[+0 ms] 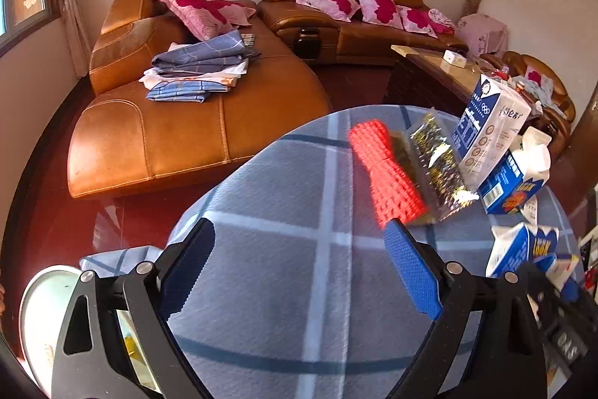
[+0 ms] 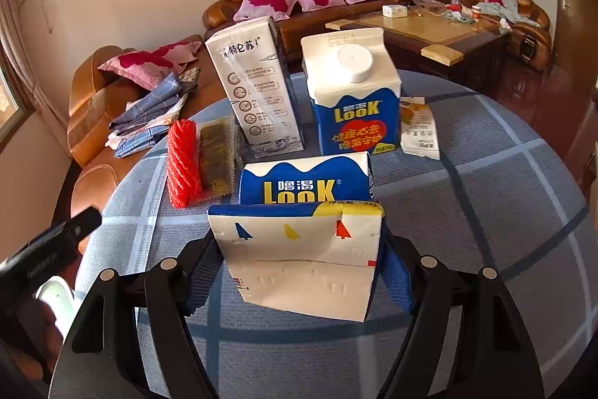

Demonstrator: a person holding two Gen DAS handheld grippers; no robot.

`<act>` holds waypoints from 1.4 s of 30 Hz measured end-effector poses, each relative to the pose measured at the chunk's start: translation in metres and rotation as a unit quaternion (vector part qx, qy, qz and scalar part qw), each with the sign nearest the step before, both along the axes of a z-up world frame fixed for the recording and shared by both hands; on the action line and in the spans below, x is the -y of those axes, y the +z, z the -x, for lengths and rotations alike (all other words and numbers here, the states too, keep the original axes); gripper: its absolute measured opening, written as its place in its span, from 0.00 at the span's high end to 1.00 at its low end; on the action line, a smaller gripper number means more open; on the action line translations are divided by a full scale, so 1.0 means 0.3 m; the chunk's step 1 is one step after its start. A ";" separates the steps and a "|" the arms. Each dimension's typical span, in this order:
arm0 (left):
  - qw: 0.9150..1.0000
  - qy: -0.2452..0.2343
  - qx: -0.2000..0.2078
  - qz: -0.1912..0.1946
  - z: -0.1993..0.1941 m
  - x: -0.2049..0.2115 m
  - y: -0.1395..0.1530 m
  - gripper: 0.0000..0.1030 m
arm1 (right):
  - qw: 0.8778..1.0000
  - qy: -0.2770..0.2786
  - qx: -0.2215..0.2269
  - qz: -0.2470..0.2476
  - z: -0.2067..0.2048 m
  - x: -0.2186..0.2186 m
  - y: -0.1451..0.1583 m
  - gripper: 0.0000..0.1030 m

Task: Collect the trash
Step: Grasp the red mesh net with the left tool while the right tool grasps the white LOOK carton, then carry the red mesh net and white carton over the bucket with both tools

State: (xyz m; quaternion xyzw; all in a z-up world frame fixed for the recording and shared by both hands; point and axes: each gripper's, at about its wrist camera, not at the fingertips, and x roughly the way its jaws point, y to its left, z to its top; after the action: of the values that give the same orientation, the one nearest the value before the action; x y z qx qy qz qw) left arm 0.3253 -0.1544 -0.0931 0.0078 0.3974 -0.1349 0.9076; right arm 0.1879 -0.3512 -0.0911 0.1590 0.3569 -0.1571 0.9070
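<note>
My right gripper is shut on a blue-and-white Look carton that lies on its side, one pad against each flank. Behind it stand a second Look carton with a white cap and a tall white milk carton. A red foam net and a gold-black snack wrapper lie to the left. My left gripper hangs open over the plaid cloth with nothing between its fingers; its right fingertip is just short of the red foam net.
The round table wears a blue plaid cloth. A white crumpled wrapper lies beside the capped carton. A white bin sits low at the left. Brown leather sofas and a coffee table stand beyond.
</note>
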 end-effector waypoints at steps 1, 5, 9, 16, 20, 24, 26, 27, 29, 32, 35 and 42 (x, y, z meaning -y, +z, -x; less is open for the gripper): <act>1.000 -0.003 -0.003 0.005 -0.021 0.031 -0.001 0.14 | 1.000 -0.003 -0.002 0.006 0.009 0.011 0.006 0.29; 1.000 -0.008 -0.022 0.016 -0.101 0.153 -0.025 0.16 | 1.000 -0.019 -0.001 0.007 0.048 0.087 0.018 0.29; 0.999 -0.008 -0.040 -0.003 -0.154 0.241 -0.082 0.29 | 0.999 -0.033 0.004 0.001 0.069 0.159 0.019 0.29; 0.998 -0.025 -0.053 -0.005 -0.159 0.260 -0.141 0.80 | 0.999 -0.035 0.016 -0.007 0.069 0.180 0.008 0.29; 1.000 -0.014 -0.018 -0.014 -0.101 0.211 -0.081 0.80 | 0.999 -0.032 0.027 -0.015 0.084 0.177 0.023 0.29; 1.000 -0.022 0.005 -0.001 -0.007 0.134 -0.016 0.80 | 0.999 -0.028 0.039 -0.012 0.115 0.144 0.050 0.29; 1.000 -0.021 0.005 0.009 0.045 0.083 0.009 0.80 | 0.999 -0.022 0.043 -0.006 0.134 0.111 0.064 0.29; 1.000 -0.020 0.004 0.009 0.068 0.059 0.020 0.80 | 0.999 -0.016 0.043 -0.003 0.141 0.090 0.069 0.29; 1.000 -0.016 0.003 0.015 0.124 0.001 0.034 0.80 | 0.999 -0.004 0.043 -0.004 0.154 0.054 0.074 0.29; 1.000 -0.010 0.002 0.007 0.195 -0.073 0.050 0.79 | 0.999 0.016 0.044 -0.003 0.168 -0.018 0.086 0.29; 1.000 0.007 -0.003 0.004 0.254 -0.155 0.055 0.79 | 0.998 0.037 0.045 -0.005 0.177 -0.100 0.095 0.29; 0.999 0.050 -0.014 0.013 0.375 -0.374 0.031 0.79 | 0.995 0.091 0.050 -0.003 0.196 -0.302 0.113 0.29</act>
State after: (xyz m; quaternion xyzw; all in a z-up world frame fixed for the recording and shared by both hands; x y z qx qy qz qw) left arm 0.2127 -0.0423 -0.0838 -0.0258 0.4086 -0.0942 0.9075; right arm 0.1290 -0.2606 -0.0573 0.1362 0.3247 -0.0642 0.9338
